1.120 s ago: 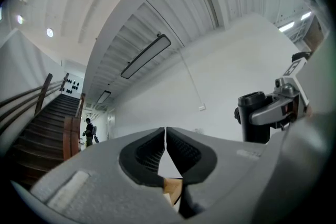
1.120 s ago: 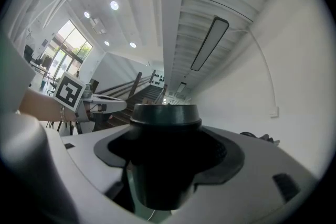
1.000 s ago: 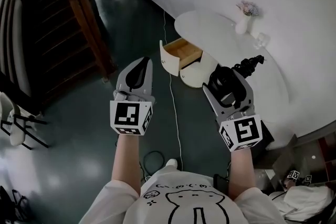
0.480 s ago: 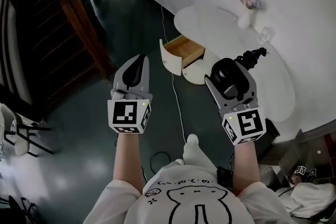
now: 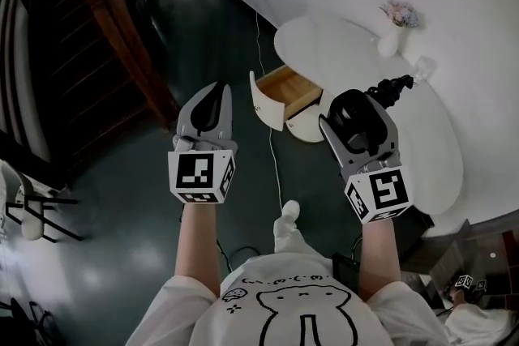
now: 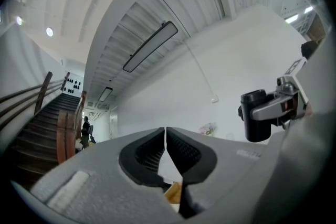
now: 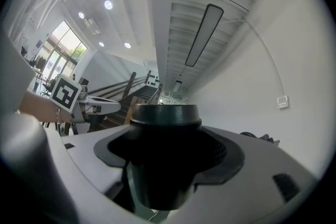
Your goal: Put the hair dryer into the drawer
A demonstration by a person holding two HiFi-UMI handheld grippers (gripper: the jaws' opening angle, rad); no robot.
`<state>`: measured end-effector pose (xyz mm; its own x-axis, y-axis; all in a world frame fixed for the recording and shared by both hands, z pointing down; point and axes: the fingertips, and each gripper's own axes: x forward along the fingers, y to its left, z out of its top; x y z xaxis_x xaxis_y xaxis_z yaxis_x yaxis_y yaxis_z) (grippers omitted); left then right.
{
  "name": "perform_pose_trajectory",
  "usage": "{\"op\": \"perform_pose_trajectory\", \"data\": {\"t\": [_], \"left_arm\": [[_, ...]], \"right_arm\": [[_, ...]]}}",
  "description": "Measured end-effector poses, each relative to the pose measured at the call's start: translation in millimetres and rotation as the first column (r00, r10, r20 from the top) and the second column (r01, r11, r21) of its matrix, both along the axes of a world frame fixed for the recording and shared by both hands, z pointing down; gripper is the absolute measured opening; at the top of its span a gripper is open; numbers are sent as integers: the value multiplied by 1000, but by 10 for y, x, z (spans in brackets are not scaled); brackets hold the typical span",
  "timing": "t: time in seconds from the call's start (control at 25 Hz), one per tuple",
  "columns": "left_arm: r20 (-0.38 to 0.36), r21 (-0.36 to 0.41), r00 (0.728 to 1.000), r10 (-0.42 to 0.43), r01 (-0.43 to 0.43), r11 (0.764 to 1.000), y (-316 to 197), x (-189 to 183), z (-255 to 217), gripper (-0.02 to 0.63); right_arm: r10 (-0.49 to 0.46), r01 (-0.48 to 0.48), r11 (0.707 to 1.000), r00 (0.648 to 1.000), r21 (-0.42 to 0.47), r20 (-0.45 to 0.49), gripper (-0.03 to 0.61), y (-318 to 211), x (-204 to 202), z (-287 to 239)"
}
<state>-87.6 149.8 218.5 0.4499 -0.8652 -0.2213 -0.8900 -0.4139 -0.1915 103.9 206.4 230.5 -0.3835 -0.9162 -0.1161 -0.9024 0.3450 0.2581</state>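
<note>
We hold the black hair dryer (image 7: pixel 165 176) in the right claw (image 7: pixel 168 150). The two jaws press on its barrel from both sides. In the right gripper view the barrel stands upright between the jaws, with its long axis toward 12 o'clock and its round rimmed end on top. In the head view this round end faces up to the camera. A thinner black part of the hair dryer (image 5: pixel 354 116) reaches out toward 1 o'clock, over the white bench (image 5: pixel 340 44).

The left claw (image 6: pixel 166 136) is closed. Its jaws meet at the tips and nothing is between them. In the head view it is held in the air at 9 o'clock from the right claw (image 5: pixel 361 103), well apart from it.

The drawer (image 5: pixel 285 85) is pulled open from the bench and its inside is wooden. It lies at 11 o'clock from the hair dryer, near it but not under it. A small vase with flowers (image 5: pixel 393 30) stands on the bench at 1 o'clock.
</note>
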Motion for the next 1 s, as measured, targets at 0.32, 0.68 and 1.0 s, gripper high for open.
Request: {"op": "perform_pose_trajectory", "data": {"t": [0.32,0.68,1.0], "left_arm": [[21,-8,1000,-18,18,1000,-988,244,-20,21],[35,-49,999,-7,8,999,-2183,642,121,21],[27,-97,999,-29,31,995,-2882,809,350,21]], "right_arm": [[-17,17,1000,999,-12,35,339,-1043,248,27],[-37,38,998,999,-45,25,339,-2277,573,115],[-59,60,993,998,-98,12,339,-2978,732,329]]}}
